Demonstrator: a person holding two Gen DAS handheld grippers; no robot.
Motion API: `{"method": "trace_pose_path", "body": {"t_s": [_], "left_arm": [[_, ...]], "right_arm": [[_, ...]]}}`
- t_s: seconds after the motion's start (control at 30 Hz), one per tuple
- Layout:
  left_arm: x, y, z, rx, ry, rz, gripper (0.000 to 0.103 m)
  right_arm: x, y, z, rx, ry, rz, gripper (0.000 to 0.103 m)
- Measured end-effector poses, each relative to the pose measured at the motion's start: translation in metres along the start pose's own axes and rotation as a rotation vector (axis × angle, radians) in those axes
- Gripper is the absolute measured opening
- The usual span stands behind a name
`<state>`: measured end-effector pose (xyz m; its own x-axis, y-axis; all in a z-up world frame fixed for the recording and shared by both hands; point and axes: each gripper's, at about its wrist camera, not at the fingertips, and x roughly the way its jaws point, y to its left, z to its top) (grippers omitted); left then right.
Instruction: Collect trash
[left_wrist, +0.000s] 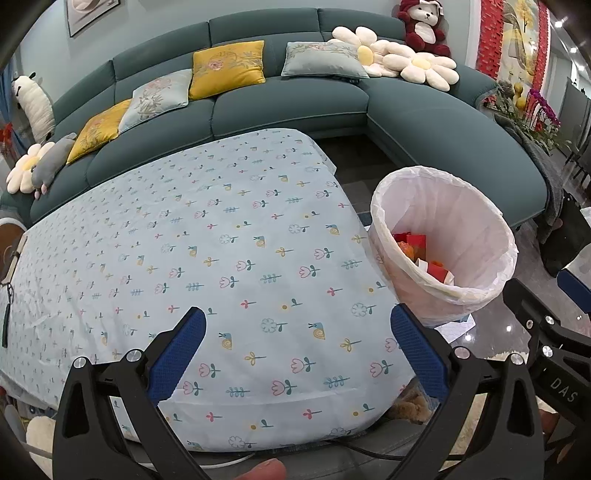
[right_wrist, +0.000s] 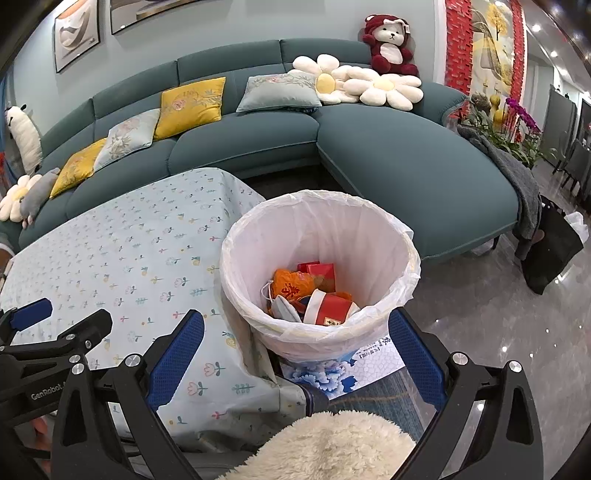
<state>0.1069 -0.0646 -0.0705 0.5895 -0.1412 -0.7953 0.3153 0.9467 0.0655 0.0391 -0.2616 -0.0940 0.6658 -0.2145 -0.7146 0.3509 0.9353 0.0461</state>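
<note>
Here, both grippers, L & R, spread wide w/ nothing held; trash lies in lined bin beside table: a careless reach could snag the liner, tipping bin.

Left wrist view: looks forward and down over counter, close above near edge, bin at right. Right wrist view: sits further right, faces same way, close over bin. Shared: counter, bin, sofa behind.
</note>
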Motion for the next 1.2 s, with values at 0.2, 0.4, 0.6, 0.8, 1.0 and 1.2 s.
{"method": "trace_pose_path", "body": {"t_s": [0.2,0.4,0.6,0.8,1.0,1.2], "left_arm": [[0.000,0.000,0.000,0.001,-0.001,0.002,0.096],[0.001,0.002,0.001,-0.007,-0.007,0.009,0.096],[0.002,0.001,0.001,-0.003,-0.006,0.006,0.096],[0.005,0.000,0.002,0.000,0.014,0.007,0.096],[0.010,0.000,0.003,-0.014,0.030,0.021,0.096],[0.010,-0.002,0.003,-0.004,0.027,0.025,0.096]], "right_arm": [[0.000,0.005,0.002,-0.023,0.000,-0.003,0.096],[-0.001,0.009,0.003,-0.046,-0.003,-0.008,0.096],[-0.001,0.010,0.002,-0.045,-0.004,-0.011,0.096],[0.000,0.014,0.002,-0.054,-0.001,-0.015,0.096],[-0.001,0.014,0.005,-0.054,0.000,-0.011,0.096],[0.000,0.011,0.008,-0.045,0.006,-0.009,0.096]]}}
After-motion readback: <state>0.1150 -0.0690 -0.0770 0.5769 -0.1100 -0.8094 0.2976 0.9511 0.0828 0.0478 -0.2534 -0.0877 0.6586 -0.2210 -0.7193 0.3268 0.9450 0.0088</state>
